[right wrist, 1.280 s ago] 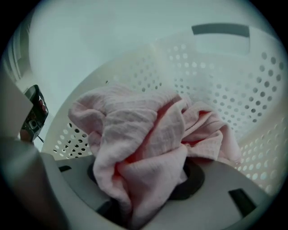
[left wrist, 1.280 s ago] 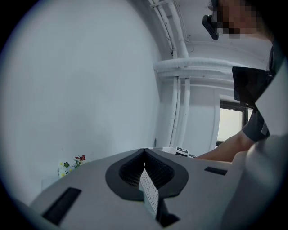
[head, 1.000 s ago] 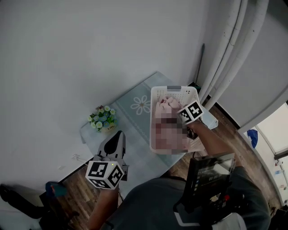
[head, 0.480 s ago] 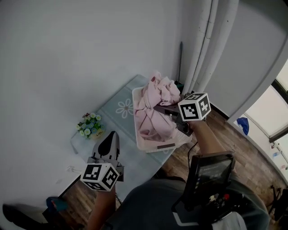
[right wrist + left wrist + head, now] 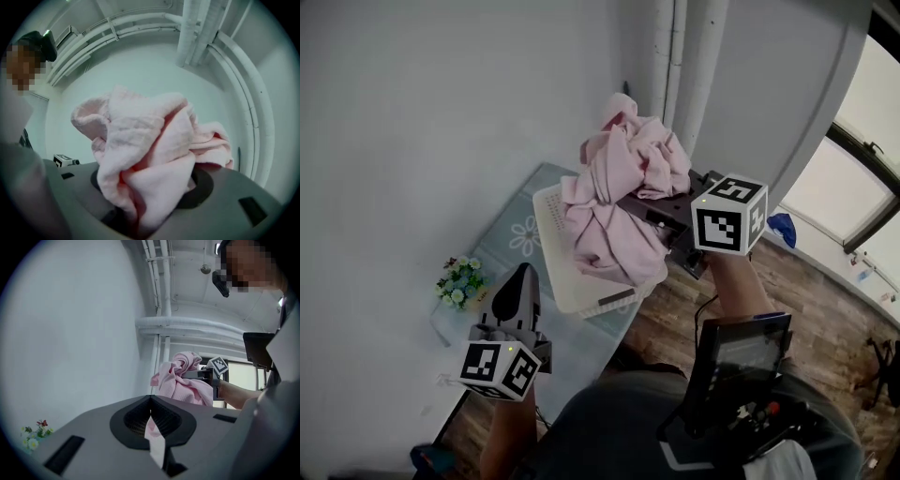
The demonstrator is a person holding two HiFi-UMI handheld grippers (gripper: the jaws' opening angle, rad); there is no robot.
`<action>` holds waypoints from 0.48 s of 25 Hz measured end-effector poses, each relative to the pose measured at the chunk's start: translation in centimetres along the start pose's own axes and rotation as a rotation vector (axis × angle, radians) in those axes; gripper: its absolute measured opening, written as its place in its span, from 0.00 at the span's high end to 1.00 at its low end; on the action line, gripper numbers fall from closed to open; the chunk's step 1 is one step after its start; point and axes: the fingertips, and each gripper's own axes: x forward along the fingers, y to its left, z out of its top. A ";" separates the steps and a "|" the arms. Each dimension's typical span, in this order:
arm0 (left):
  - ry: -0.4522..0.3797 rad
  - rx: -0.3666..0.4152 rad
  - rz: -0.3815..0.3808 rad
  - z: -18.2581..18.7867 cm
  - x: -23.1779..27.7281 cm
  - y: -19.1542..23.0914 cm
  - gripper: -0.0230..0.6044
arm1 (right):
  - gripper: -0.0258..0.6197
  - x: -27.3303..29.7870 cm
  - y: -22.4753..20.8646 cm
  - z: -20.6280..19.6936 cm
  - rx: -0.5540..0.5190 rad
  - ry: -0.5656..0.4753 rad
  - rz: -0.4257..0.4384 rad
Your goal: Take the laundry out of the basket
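Laundry (image 5: 619, 178), a pink bundle, is clamped in the right gripper (image 5: 654, 204), clear above the basket (image 5: 581, 298); setting it down remains. The left gripper (image 5: 520, 286), jaws together and empty, hangs low beside the basket.

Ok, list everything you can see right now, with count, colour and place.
laundry: one bundle, pink, held up above the basket
basket: one, white, on the table under the laundry
table: one, pale green with a flower print, against the wall
flowers: one bunch, blue and white, table's left corner
pipes: several, white, up the wall behind
blue thing: one, on the floor at right, too small to identify
left gripper: grey, jaws together, low beside the table
right gripper: grey, jaws shut on the laundry
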 end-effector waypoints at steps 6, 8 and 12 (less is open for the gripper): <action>-0.019 0.048 -0.152 0.4 0.5 -8.5 0.95 | 0.53 -10.5 2.0 2.2 -0.066 -0.112 -0.099; -0.019 0.056 -0.177 0.7 0.6 -10.0 0.95 | 0.53 -12.6 2.4 2.5 -0.065 -0.121 -0.124; -0.014 0.067 -0.193 1.8 1.9 -8.6 0.95 | 0.53 -12.4 1.6 2.0 -0.038 -0.114 -0.204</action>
